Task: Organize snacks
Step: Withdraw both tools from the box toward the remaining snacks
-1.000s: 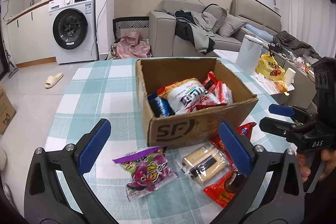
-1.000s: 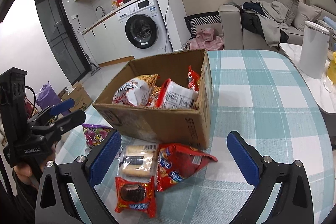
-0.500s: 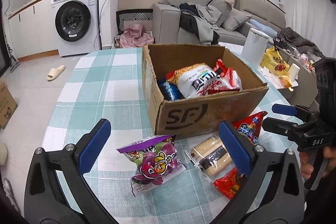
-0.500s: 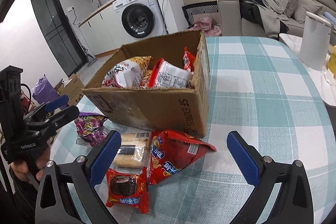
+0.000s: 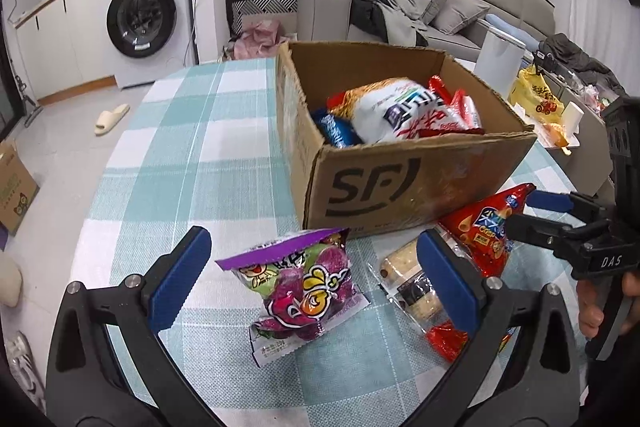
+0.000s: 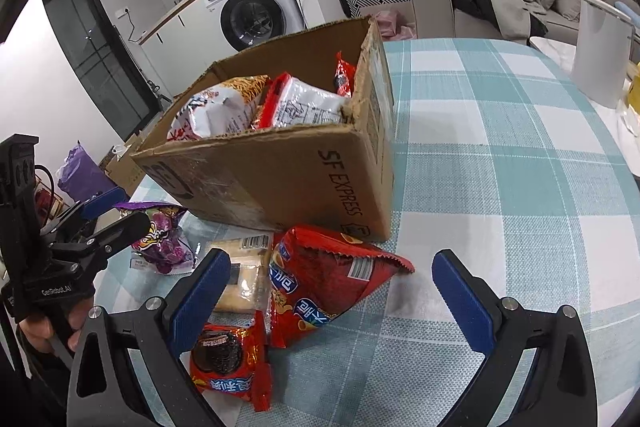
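fingers: left gripper (image 5: 312, 275) spread wide around the purple candy bag (image 5: 306, 287), lower centre, for pickup. right gripper (image 6: 332, 291) spread, empty, over the red chip bag (image 6: 324, 287). cardboard box (image 5: 400, 183), centre, on the counter (image 5: 180, 155), part filled.

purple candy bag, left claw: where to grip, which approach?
Pinch the purple candy bag across its bulging middle, coming from above and the near side. It lies flat between the open left claw fingers, purple top seal toward the box, clear of the other packets.
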The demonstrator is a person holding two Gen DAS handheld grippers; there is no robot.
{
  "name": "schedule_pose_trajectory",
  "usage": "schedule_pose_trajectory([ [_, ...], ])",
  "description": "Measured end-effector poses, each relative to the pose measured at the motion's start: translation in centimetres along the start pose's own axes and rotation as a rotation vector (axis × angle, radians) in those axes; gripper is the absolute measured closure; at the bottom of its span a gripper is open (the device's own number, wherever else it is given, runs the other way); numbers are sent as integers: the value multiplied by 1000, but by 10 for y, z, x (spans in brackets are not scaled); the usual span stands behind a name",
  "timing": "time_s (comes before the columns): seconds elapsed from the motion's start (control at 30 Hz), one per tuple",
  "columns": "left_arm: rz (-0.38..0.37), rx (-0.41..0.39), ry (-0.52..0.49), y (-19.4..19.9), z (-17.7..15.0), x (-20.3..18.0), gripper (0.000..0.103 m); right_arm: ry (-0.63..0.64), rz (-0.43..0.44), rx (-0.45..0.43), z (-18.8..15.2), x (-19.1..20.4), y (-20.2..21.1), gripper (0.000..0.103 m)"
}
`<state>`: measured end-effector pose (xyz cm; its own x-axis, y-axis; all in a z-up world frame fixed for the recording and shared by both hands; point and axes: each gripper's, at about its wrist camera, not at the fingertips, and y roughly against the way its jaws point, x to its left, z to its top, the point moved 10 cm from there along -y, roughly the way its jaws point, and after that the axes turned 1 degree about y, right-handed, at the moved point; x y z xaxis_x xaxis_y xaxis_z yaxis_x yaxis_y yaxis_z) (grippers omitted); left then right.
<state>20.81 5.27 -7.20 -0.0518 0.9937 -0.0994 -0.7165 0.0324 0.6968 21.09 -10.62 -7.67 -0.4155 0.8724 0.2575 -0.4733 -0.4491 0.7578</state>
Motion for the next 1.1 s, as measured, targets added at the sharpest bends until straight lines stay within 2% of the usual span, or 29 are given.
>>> schedule_pose_trajectory([
  [0.17,4,-2,36,-5,-3,8,1,-2,-7,21,-5,0,-9,0],
  [0.43,7,27,29,-19,-9,10,1,0,-22,35,-6,1,-21,1],
  [0.53,5,41,28,-23,-12,10,1,14,-60,20,-4,-1,-22,1],
  [0.87,29,77,35,-40,-17,19,1,9,-131,51,-8,-19,-28,1],
  [1.1,37,97,31,-49,-20,23,1,-16,-109,44,-7,-26,-27,1],
])
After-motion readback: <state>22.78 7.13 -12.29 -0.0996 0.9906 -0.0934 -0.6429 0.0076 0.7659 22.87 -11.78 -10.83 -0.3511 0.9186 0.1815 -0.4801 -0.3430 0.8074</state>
